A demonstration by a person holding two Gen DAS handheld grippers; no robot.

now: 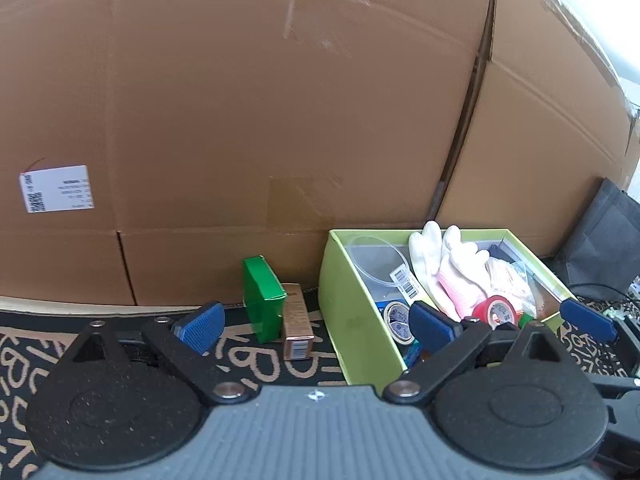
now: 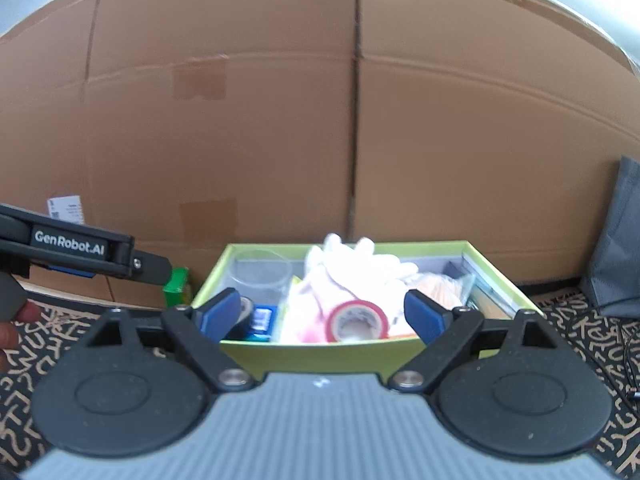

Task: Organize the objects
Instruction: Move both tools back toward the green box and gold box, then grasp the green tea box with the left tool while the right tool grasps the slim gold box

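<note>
A lime-green open box [image 1: 352, 312] [image 2: 320, 350] stands on the patterned carpet against big cardboard boxes. Inside lie white gloves [image 1: 448, 260] [image 2: 352, 264], a red tape roll [image 1: 496, 310] [image 2: 356, 320], a clear plastic cup [image 1: 376, 260] [image 2: 260, 276] and a blue-and-white tape roll [image 1: 398, 320]. Left of the box stand a small green carton [image 1: 262, 300] [image 2: 176, 286] and a slim copper-brown carton [image 1: 298, 328]. My left gripper [image 1: 316, 326] is open and holds nothing, near the box's left wall. Just above the box's front rim, my right gripper [image 2: 324, 314] is open too, nothing pinched.
Two large cardboard boxes [image 1: 280, 100] [image 2: 480, 140] wall off the back. A dark grey bag [image 1: 608, 240] [image 2: 620, 240] leans at the right with a cable beside it. The black carpet with tan letters [image 1: 256, 364] lies underneath. A hand [image 2: 20, 320] shows at the left edge.
</note>
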